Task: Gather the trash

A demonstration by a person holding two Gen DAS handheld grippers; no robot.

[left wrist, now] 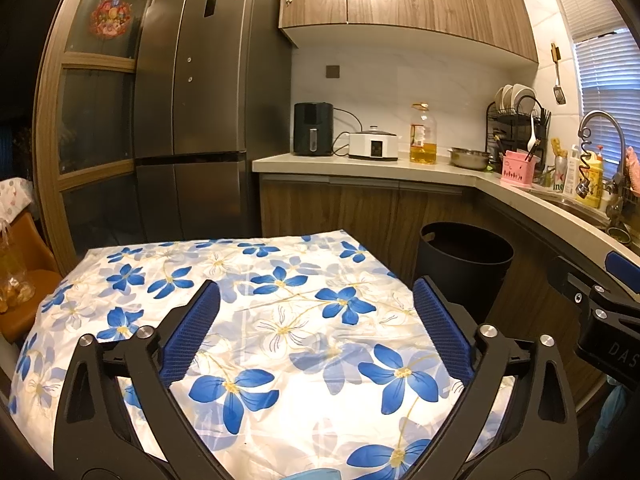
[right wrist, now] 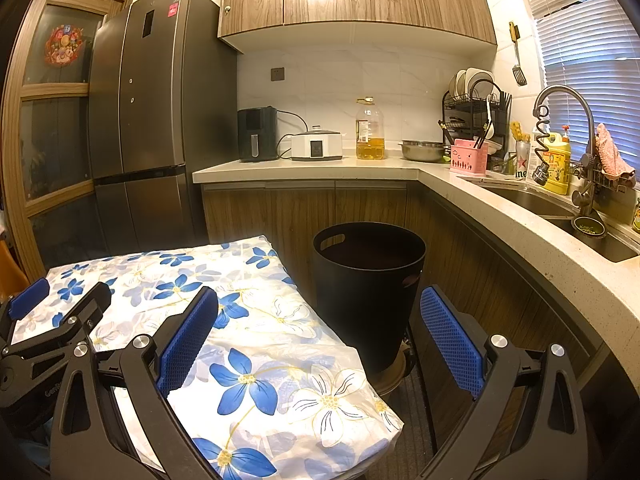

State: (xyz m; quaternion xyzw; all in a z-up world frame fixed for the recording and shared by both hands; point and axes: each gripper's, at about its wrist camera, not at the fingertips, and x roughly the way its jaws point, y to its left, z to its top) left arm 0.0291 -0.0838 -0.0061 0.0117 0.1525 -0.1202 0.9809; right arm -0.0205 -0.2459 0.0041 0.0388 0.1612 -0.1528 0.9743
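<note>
A black trash bin [right wrist: 368, 280] stands on the floor to the right of a table with a blue-flower cloth [right wrist: 256, 344]; the bin also shows in the left wrist view [left wrist: 464, 256]. My left gripper [left wrist: 316, 324] is open and empty above the cloth [left wrist: 280, 320]. My right gripper [right wrist: 320, 328] is open and empty above the table's right edge, in front of the bin. The left gripper shows at the left of the right wrist view [right wrist: 48, 316]. No trash item shows on the cloth.
A grey fridge [left wrist: 200, 112] stands behind the table. An L-shaped counter [right wrist: 400, 168] carries an air fryer [right wrist: 256, 134], a cooker, an oil bottle [right wrist: 369, 130], a steel bowl, a dish rack and a sink [right wrist: 560, 208]. An orange chair [left wrist: 24, 280] is at the left.
</note>
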